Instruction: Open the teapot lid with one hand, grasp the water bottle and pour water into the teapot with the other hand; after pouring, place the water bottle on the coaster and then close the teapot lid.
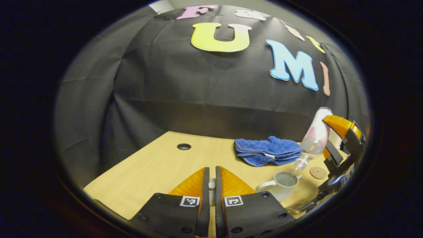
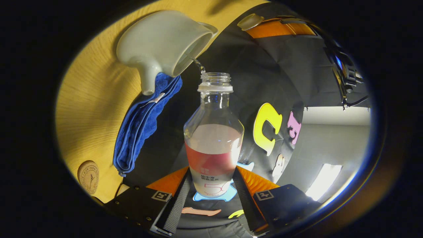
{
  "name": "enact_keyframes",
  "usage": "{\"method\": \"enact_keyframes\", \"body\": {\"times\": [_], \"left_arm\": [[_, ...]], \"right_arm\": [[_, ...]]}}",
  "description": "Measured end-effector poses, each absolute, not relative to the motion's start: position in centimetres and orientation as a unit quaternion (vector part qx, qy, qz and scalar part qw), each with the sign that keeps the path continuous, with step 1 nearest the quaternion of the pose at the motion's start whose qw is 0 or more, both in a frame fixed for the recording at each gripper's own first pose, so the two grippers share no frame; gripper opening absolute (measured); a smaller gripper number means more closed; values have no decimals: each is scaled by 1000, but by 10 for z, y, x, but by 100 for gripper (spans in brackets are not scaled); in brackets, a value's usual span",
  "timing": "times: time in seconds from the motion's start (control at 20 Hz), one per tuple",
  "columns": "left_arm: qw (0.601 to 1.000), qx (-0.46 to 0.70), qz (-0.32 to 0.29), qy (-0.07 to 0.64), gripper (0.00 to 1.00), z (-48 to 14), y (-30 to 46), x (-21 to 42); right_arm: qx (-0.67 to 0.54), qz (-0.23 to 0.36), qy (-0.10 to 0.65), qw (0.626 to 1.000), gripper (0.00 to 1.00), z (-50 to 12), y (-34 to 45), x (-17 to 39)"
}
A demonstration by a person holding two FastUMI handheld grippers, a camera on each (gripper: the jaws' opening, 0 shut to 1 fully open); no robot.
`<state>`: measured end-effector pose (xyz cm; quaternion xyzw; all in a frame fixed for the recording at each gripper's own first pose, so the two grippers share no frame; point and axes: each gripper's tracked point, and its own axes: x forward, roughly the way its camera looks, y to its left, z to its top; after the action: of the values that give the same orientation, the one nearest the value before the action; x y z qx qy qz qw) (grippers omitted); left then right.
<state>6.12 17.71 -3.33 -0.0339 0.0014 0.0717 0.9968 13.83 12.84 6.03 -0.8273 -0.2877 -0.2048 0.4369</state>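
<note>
Nearest the lens in the left gripper view, the left gripper (image 1: 212, 185) has its jaws nearly closed on a small pale thing, likely the teapot lid (image 1: 212, 189), held off to the side of the teapot (image 1: 281, 184); so the lid-lifting step looks done. Beyond the teapot, the right gripper (image 1: 332, 145) grasps the water bottle (image 1: 315, 137), tipped neck-down over the teapot's open mouth, and a thin stream falls from its mouth into the pot; pouring is in hand. Still to do, by my judgement: right the bottle, set it on the coaster (image 1: 318, 172), which lies bare on the table (image 1: 158, 165) just beyond the teapot, then put the lid back.

The right gripper view shows what the other cannot: the jaws of the right gripper (image 2: 213, 185) clamped on the bottle's labelled lower body, and liquid left inside; the folded blue towel (image 2: 145, 122) lies beside the teapot (image 2: 162, 43). The left gripper view alone gives the upright layout, with the towel behind the teapot.
</note>
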Motion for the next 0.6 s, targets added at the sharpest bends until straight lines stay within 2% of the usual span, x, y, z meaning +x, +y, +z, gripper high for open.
{"method": "enact_keyframes", "body": {"times": [0.6], "left_arm": [[997,-38,66,1,13,-33,175,61]], "right_arm": [[-835,-206,-310,406,77,70,138,131]]}}
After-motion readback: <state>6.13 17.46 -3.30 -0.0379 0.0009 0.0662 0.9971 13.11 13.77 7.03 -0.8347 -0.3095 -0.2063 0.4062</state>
